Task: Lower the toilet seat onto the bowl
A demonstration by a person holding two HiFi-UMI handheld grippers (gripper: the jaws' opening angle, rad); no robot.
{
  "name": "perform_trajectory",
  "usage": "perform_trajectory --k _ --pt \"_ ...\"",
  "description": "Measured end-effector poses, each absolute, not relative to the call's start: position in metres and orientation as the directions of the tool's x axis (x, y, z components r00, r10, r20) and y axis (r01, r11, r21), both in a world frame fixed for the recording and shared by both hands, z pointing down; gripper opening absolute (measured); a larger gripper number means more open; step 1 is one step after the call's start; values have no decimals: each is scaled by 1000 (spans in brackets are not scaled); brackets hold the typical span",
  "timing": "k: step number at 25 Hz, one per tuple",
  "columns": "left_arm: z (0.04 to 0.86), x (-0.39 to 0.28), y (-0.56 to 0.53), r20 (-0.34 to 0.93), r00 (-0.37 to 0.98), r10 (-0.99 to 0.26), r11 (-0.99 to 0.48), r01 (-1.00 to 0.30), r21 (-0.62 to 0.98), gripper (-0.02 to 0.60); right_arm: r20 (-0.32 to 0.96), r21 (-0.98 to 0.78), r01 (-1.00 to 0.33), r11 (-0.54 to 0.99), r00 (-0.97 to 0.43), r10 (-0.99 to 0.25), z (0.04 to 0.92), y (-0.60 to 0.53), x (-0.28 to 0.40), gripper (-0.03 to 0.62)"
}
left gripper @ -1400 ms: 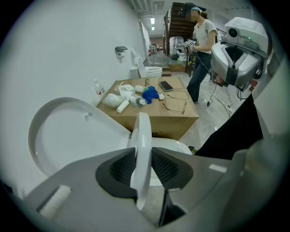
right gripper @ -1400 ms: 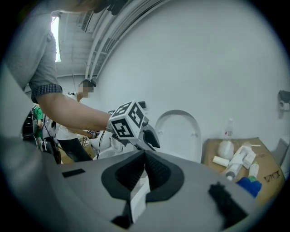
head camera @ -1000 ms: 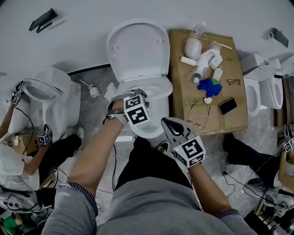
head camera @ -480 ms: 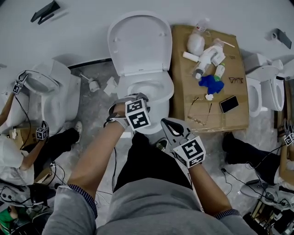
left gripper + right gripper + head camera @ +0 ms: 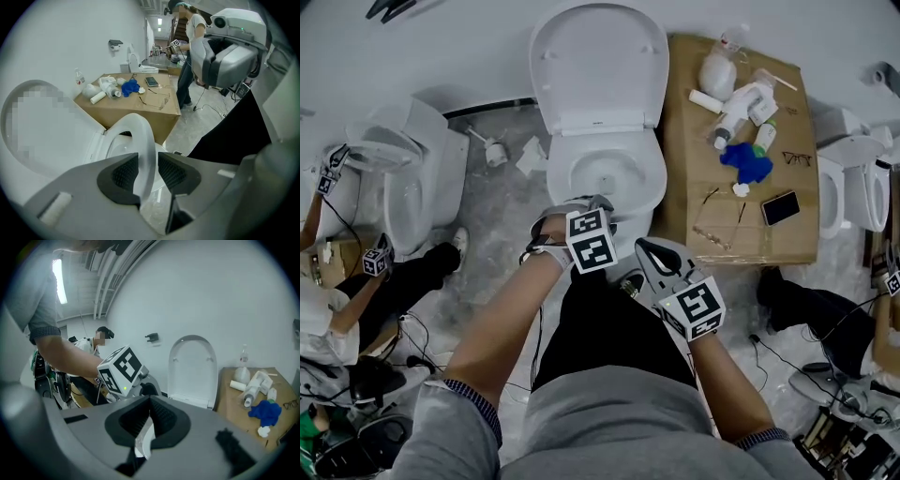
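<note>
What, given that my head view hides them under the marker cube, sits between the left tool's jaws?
Observer: The toilet seat has its front rim between the pads of the left tool; its jaws have just been opening and do not press it.
Operator: Does the right tool hold anything?
Observer: No; the right tool has its jaws together, with nothing gripped that I can see.
Operator: And the lid?
Observer: The lid stands upright against the wall.

Cardboard box (image 5: pixel 692 178) right of toilet (image 5: pixel 649 178), bottles (image 5: pixel 741 105) on top
</note>
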State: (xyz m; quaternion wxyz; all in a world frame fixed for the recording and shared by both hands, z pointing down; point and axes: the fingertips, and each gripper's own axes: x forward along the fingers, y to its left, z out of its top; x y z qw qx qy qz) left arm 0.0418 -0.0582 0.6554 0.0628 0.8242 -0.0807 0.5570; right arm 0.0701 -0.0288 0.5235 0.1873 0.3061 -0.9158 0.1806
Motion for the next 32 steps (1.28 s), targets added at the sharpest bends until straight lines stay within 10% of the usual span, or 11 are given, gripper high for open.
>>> perform_trajectory --k 32 --pt "747 54 22 913 399 85 -946 -255 200 113 538 -295 -636 713 -727 -425 636 -11 74 15"
